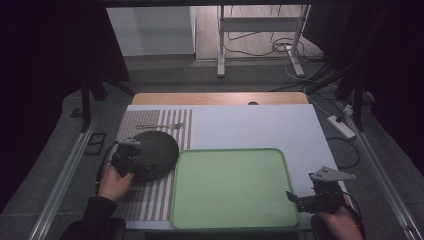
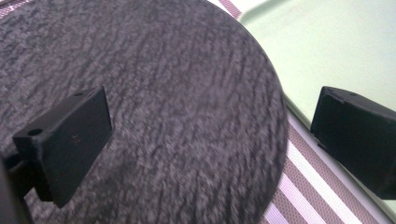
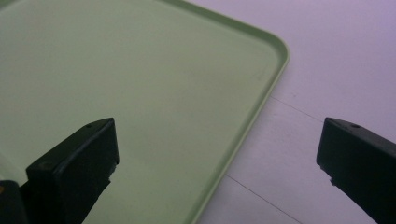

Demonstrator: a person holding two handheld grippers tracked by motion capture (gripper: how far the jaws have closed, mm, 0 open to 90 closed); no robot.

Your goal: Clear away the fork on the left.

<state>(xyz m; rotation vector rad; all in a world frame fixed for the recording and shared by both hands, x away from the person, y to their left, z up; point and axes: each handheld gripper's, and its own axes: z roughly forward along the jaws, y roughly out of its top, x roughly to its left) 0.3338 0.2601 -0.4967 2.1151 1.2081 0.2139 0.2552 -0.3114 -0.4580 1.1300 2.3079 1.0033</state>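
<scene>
Left gripper (image 1: pixel 131 159) poised wide open over the round dark mat (image 1: pixel 155 154), just beside the green tray (image 1: pixel 232 220) at its left edge.
Straddling the mat's near rim in the left gripper view (image 2: pixel 212 140), one jaw over the mat, the other out over the tray rim; nothing clamped yet. Best to drop low, slide one jaw under the rim, pinch, then lift flat (mat looks floppy, likely to sag). Right gripper (image 1: pixel 305 200) also open, idle at the tray's near right corner (image 3: pixel 275 51). Hard to make out: thin light item beyond the mat, maybe a fork (image 1: pixel 162 125); mat thickness and whether it overlaps the tray unclear.
</scene>
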